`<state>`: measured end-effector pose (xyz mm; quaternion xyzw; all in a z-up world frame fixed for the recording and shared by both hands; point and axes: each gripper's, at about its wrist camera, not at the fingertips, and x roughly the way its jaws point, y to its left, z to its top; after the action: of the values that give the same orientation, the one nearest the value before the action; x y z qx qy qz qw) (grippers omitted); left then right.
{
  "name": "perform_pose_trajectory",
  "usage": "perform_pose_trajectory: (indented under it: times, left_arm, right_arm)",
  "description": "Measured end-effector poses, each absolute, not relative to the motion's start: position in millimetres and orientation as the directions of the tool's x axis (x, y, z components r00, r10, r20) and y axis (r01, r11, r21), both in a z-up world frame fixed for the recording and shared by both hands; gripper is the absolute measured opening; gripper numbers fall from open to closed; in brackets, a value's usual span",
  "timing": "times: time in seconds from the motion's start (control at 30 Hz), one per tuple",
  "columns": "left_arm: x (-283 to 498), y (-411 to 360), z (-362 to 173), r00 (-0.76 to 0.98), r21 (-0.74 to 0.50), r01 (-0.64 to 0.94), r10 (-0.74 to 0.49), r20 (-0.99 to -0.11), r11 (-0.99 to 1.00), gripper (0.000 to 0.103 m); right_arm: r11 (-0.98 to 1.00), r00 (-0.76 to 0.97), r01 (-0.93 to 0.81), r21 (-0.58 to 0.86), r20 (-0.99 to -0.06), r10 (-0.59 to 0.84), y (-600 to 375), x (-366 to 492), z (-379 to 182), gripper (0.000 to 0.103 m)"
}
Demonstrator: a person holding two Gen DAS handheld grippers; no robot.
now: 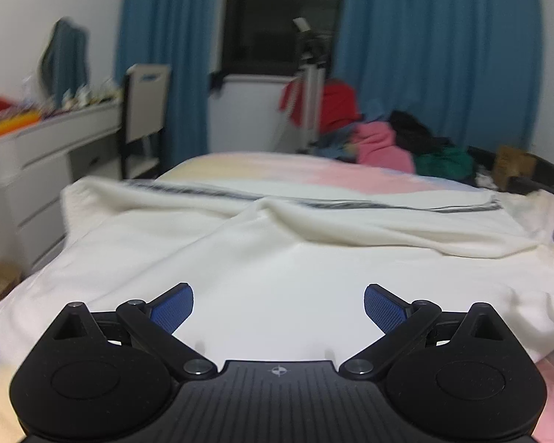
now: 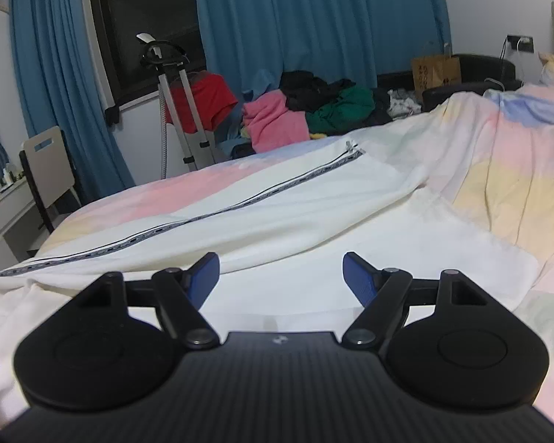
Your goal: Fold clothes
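Left gripper (image 1: 278, 308): I see both blue pads spread wide, nothing between them. It hovers low over the white garment (image 1: 284, 258), which fills the view directly ahead and beneath the fingers. Whether the pads touch the cloth I cannot tell.

Right gripper (image 2: 281, 277): jaws likewise apart, empty. The same white garment (image 2: 277, 199) lies just ahead of and under the fingertips, spread across the bed (image 2: 505, 184).

Garment layout, from my right wrist view: a dark-and-white patterned trim strip (image 2: 217, 214) runs diagonally from the lower left up to the far right, ending at a small bunched tip. A fold of white cloth lies over the flatter layer nearest the gripper. From the left wrist view the trim (image 1: 313, 199) runs roughly level across the far edge of the garment, and a soft ridge rises in the cloth ahead of the fingers, about centre.

The bed carries a pastel cover in pink, yellow and blue patches; the garment lies on top of it.

Beyond the bed's far side: a heap of clothes (image 2: 306, 110), pink, green, black and red, beside a grey metal stand (image 2: 181, 103). Blue curtains (image 2: 313, 14) frame a dark window. A white desk (image 1: 48, 140) with clutter stands to the left, a chair (image 1: 144, 110) next to it. A brown paper bag (image 2: 435, 70) sits further right.
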<state>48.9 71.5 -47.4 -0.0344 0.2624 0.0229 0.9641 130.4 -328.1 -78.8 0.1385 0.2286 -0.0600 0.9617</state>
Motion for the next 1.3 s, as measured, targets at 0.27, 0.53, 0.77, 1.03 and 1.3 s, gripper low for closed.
perform_pose_trajectory:
  times: [0.27, 0.53, 0.77, 1.03, 1.3]
  left_arm:
    - [36.2, 146.2, -34.7, 0.777, -0.265, -0.214, 0.0, -0.629, 0.94, 0.1]
    - [49.6, 231.5, -38.3, 0.675, -0.212, -0.482, 0.206, -0.708, 0.85, 0.1]
    - [52.4, 273.0, -52.5, 0.643, -0.231, -0.569, 0.252, -0.723, 0.789, 0.1]
    - [1.7, 302.4, -44.9, 0.734, -0.524, -0.615, 0.184, -0.654, 0.589, 0.1]
    - [-18.9, 326.0, -65.4, 0.76, -0.687, -0.614, 0.057, -0.647, 0.39, 0.099]
  right_arm:
    - [0.962, 0.877, 0.19, 0.196, -0.475, -0.076, -328.2, 130.8, -81.1, 0.075]
    - [0.965, 0.86, 0.207, 0.159, -0.5, -0.102, -329.7, 134.0, -84.1, 0.075]
    - [0.968, 0.844, 0.23, 0.101, -0.515, -0.147, -328.1, 135.8, -85.8, 0.075]
    - [0.84, 0.799, 0.409, 0.357, -0.585, -0.14, -392.1, 136.7, -98.9, 0.075]
    - [0.608, 0.724, 0.631, 0.482, -0.647, -0.239, -467.7, 120.2, -129.2, 0.075]
